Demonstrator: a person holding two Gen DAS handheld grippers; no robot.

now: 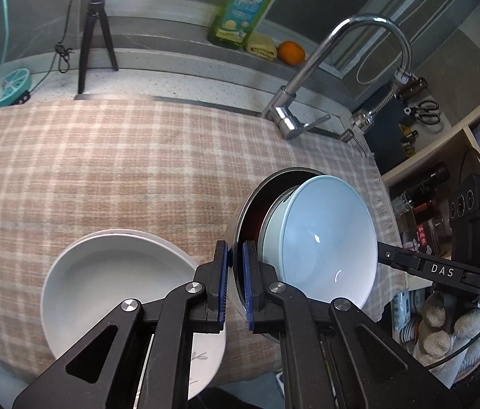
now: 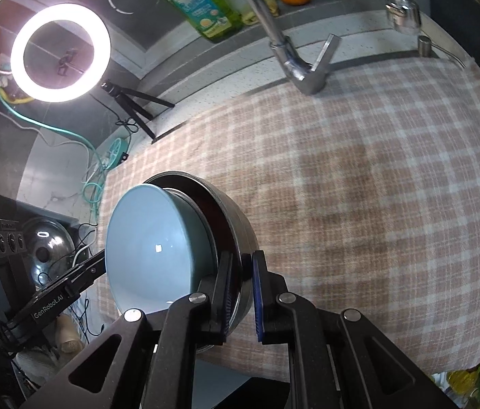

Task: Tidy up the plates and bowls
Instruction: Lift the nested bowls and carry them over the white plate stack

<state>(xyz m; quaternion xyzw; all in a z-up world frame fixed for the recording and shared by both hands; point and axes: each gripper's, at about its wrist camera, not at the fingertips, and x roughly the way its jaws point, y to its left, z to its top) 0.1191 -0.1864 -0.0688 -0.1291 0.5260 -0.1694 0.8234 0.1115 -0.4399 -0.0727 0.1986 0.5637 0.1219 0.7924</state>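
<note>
A steel bowl (image 1: 238, 220) with a dark red inside has a pale blue bowl (image 1: 321, 238) nested in it. The pair hangs tilted above the checked cloth (image 1: 103, 170). My left gripper (image 1: 236, 255) is shut on the steel bowl's near rim. In the right wrist view my right gripper (image 2: 241, 266) is shut on the opposite rim of the steel bowl (image 2: 236, 218), with the blue bowl (image 2: 151, 238) to its left. A white deep plate (image 1: 117, 272) lies on a leaf-patterned plate (image 1: 202, 354) on the cloth at lower left.
A chrome faucet (image 1: 308, 78) rises behind the cloth. On the back ledge are a green soap bottle (image 1: 243, 6), a yellow cloth and an orange (image 1: 291, 52). A tripod (image 1: 93, 34) with a ring light (image 2: 59, 52) stands at the left. Shelves (image 1: 444, 143) stand to the right.
</note>
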